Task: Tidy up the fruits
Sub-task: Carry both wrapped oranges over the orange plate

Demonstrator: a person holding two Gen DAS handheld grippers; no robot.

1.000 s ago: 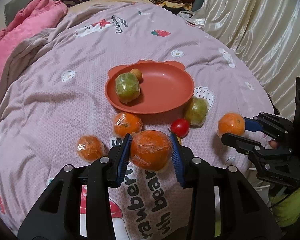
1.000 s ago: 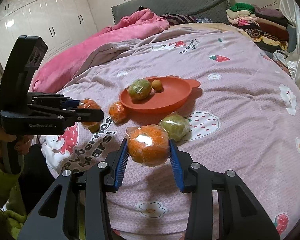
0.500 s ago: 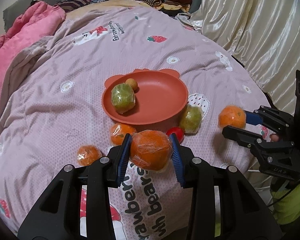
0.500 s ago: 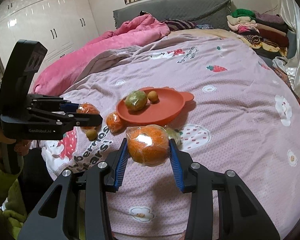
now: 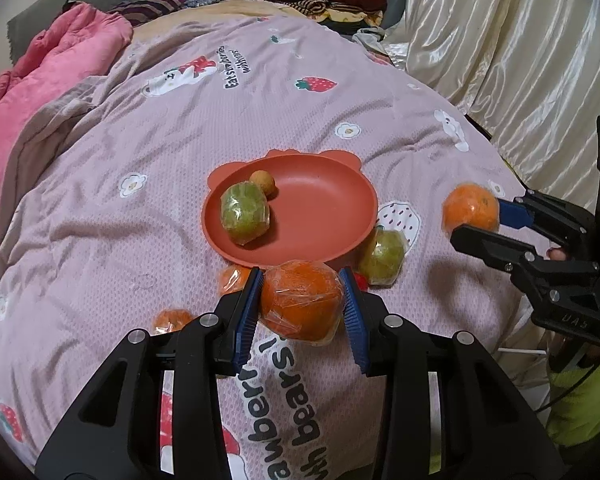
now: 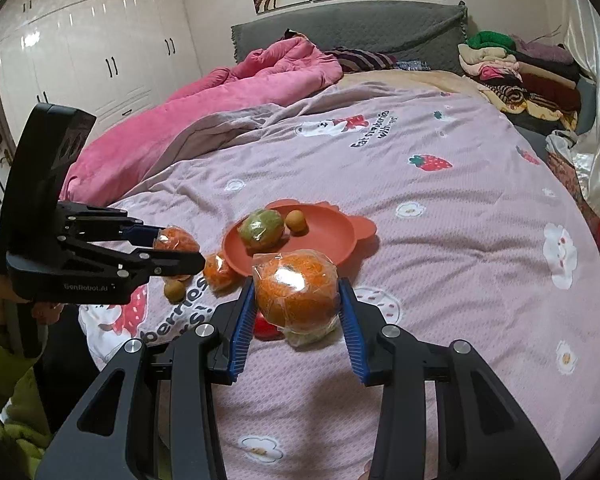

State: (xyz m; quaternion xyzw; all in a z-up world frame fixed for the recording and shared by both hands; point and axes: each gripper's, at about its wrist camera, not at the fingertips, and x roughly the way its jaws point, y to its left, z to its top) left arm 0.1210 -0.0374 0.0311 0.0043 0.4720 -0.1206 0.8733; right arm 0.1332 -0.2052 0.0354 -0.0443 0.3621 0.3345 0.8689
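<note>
Both grippers are clenched on wrapped oranges, lifted off the quilt, short of the plate [image 5: 352,240].

Left gripper [image 5: 302,304] grasps an orange [image 5: 300,300] just near the plate's front rim. Right gripper [image 6: 296,300] grasps another orange [image 6: 294,290], nearside of the plate.

Beyond, on the plate: green fruit [image 5: 244,214], small brown fruit [image 5: 263,182].

Advice: carry one orange in at a time, lower onto bare plate, then release; wrap looks slippery.

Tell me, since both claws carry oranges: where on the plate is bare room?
The plate's right half is bare, bordered by the wrapped green fruit and small brown fruit on its left. Its near rim is crowded with loose fruit.
</note>
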